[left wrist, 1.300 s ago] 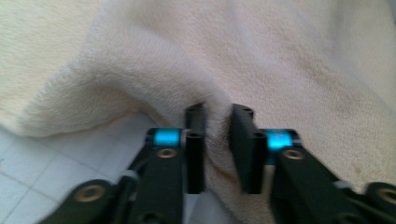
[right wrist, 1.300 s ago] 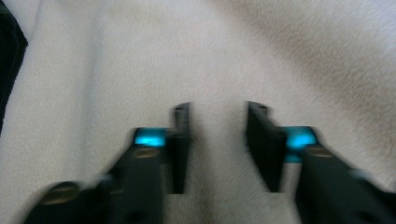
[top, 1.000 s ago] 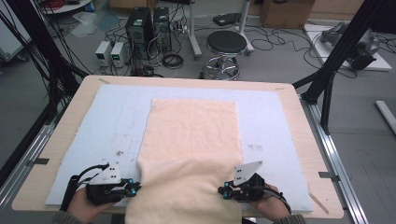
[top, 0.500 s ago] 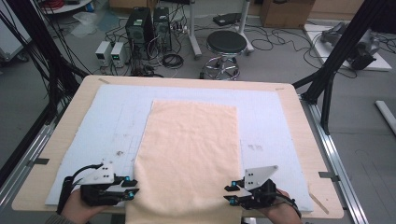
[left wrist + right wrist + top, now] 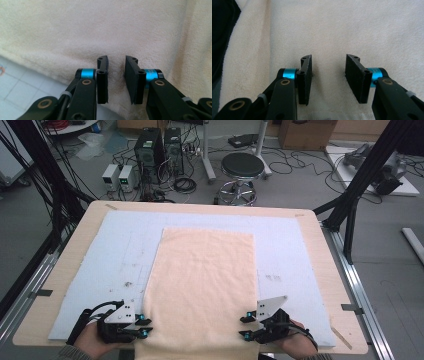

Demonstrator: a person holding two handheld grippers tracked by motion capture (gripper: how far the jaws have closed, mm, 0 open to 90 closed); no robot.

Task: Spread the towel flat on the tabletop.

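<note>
Bare mat L+R of towel

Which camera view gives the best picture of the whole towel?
The high view: there the towel lies flat on the pale blue mat, with both side edges and the far edge visible. The left gripper view shows close-up cloth and one edge; the right gripper view shows close-up cloth and a fold.

- The towel is a pale peachy-cream terry cloth, kinda fluffy up close.
- It's spread flat in a long rectangle, running from the middle of the table down toward 6 o'clock.
- Far edge looks straight and neat; the near end hangs over the table's 6 o'clock edge.
- Slight puckering shows near its near side edges.
</note>
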